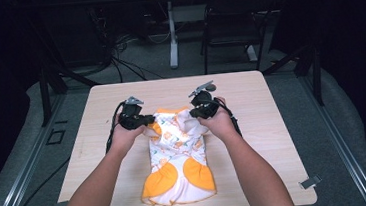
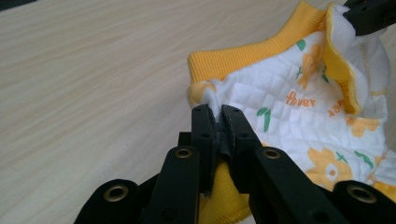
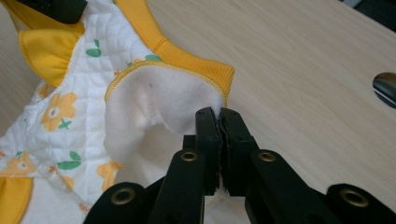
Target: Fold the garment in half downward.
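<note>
Standing by the pale wooden table [image 1: 99, 140], I watched a person work on a small quilted white baby garment with orange flower print and yellow ribbed trim [image 1: 178, 158]. It lay lengthwise near the middle of the table, its yellow-patched lower end flat toward the person's side, its far end raised off the wood between the two tools.

Both tools were clamped on it. The left black two-jaw gripper [image 2: 215, 114] had its jaws pinched tight on a fold of the white quilted cloth right by the yellow ribbed band. The right black two-jaw gripper [image 3: 219, 116] was squeezed on the fleecy white inner edge of the opening, next to the same ribbing on the other side.

My guess is this was early going: the grab at both top corners was done, and whatever came next, folding it or spreading it out, hadn't happened yet, since most of the garment was bunched and wrinkled.

As for writing, orange lettering on the quilting read something like "fbwer", maybe "flower", and a second orange word beside it was too bent to read. No brand tag that I could see.
</note>
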A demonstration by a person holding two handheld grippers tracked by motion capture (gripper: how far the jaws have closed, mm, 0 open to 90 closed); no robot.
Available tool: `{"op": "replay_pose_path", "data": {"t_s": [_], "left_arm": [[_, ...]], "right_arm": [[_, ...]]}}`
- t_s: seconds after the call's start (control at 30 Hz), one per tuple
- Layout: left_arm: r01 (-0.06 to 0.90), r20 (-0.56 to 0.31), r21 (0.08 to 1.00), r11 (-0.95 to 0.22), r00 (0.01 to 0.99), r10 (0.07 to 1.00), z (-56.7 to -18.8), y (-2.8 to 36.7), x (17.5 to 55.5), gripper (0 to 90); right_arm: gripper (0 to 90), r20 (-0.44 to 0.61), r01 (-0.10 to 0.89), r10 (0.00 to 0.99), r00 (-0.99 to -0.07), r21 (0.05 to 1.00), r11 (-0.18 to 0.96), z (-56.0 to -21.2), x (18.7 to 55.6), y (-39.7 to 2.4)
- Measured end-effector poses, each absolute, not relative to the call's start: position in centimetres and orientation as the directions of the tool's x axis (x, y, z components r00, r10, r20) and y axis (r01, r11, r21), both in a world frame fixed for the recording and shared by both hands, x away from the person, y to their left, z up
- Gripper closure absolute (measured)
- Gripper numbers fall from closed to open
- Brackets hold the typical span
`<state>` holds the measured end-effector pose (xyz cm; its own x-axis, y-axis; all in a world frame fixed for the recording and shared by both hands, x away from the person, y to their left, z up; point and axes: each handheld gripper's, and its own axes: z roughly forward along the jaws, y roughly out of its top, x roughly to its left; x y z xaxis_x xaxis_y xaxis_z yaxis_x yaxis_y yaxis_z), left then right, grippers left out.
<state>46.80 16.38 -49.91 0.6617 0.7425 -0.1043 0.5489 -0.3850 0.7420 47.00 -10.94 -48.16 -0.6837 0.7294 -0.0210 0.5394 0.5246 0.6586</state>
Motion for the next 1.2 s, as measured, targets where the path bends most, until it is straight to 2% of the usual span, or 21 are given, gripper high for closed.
{"op": "replay_pose_path", "data": {"t_s": [0.57, 1.2], "left_arm": [[0.478, -0.061, 0.792, -0.379, 0.68, 0.731, -46.6, 17.1, 46.9, 84.1], [0.44, -0.043, 0.804, -0.399, 0.713, 0.7, -46.2, 17.3, 45.3, 84.1]], "right_arm": [[86.9, -0.081, 0.468, 0.718, -0.692, 0.707, 0.531, -44.7, 46.8, -10.7], [86.8, -0.118, 0.408, 0.679, -0.725, 0.72, 0.561, -44.2, 44.7, -11.2]]}}
